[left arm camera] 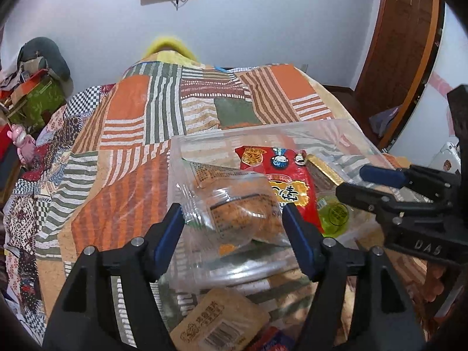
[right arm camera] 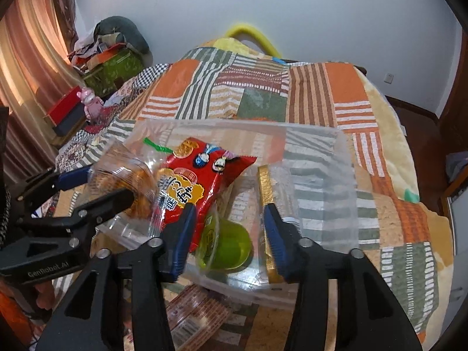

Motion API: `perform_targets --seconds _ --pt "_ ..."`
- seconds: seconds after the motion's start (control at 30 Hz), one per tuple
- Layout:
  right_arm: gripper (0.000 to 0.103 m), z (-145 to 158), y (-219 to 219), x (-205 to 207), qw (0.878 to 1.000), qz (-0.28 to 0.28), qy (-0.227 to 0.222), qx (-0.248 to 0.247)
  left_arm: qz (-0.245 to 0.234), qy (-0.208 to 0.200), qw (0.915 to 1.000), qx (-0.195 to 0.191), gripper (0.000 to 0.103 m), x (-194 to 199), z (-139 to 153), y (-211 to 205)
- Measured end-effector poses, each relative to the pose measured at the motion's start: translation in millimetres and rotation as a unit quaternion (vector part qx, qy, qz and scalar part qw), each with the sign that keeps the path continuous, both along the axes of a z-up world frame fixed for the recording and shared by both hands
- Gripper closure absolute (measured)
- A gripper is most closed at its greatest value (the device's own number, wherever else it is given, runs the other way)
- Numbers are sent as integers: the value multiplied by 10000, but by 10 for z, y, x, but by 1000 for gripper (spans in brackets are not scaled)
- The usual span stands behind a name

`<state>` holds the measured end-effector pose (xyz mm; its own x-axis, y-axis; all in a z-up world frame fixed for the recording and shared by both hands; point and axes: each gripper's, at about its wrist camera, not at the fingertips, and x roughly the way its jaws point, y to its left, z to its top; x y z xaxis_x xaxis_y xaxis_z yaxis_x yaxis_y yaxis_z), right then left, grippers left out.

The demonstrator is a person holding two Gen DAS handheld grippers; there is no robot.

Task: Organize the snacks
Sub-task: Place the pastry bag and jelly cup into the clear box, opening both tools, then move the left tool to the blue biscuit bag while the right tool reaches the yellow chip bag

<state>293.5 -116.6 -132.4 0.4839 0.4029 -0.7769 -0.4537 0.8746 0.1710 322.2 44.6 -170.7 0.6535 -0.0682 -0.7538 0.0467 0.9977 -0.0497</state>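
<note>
On the bed (left arm camera: 122, 134), over a patchwork quilt (right arm camera: 307, 93), a clear bin (left arm camera: 321, 130) sits toward the near right part of the bed, and the snacks are gathered in and around it. Inside lie a red packet (right arm camera: 201, 181), a green jelly cup (right arm camera: 231, 239) and a gold-edged pack (right arm camera: 264, 187) standing along the bin's right half. The left gripper (left arm camera: 232, 219) reaches over the bin's near left edge with its jaws spread wide on either side of a clear-wrapped bun (left arm camera: 242, 207); whether the blue pads touch the wrapper cannot be told, and the bun lies partly over the red packet. The right gripper (right arm camera: 226, 228) hangs over the bin's near edge, jaws open, with the jelly cup between them; its left finger lies against the red packet's lower end and its right finger just beside the gold-edged pack. Outside the bin, at the near edge of the bed, a tan biscuit pack (left arm camera: 216, 321) with a barcode lies on the quilt, under the left gripper. Beyond the bed's far left corner sit a green box (right arm camera: 114, 67) and a pink figure (right arm camera: 90, 102).
</note>
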Motion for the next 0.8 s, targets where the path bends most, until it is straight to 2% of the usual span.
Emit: perform_targets --seconds 0.03,0.1,0.2,0.37,0.5,0.67,0.8 --pt "51 37 -23 -29 10000 -5 -47 2 -4 -50 10000 41 29 -38 42 -9" --pt "50 104 -56 -71 9999 -8 -126 -4 -14 -197 9997 122 17 -140 149 -24" --pt "47 219 -151 -175 9997 -19 -244 31 -9 -400 9991 159 9 -289 308 -15" --pt "44 404 -310 -372 9992 -57 -390 118 6 -497 9986 166 5 -538 503 4" --pt "42 488 -436 -563 9987 -93 -491 109 31 -426 9990 160 3 -745 534 22" --pt "38 468 -548 -767 9987 -106 -500 21 29 -209 9997 138 3 -969 420 26" --pt "37 344 -590 -921 9992 -106 -387 -81 63 93 9999 9 3 -1121 198 23"
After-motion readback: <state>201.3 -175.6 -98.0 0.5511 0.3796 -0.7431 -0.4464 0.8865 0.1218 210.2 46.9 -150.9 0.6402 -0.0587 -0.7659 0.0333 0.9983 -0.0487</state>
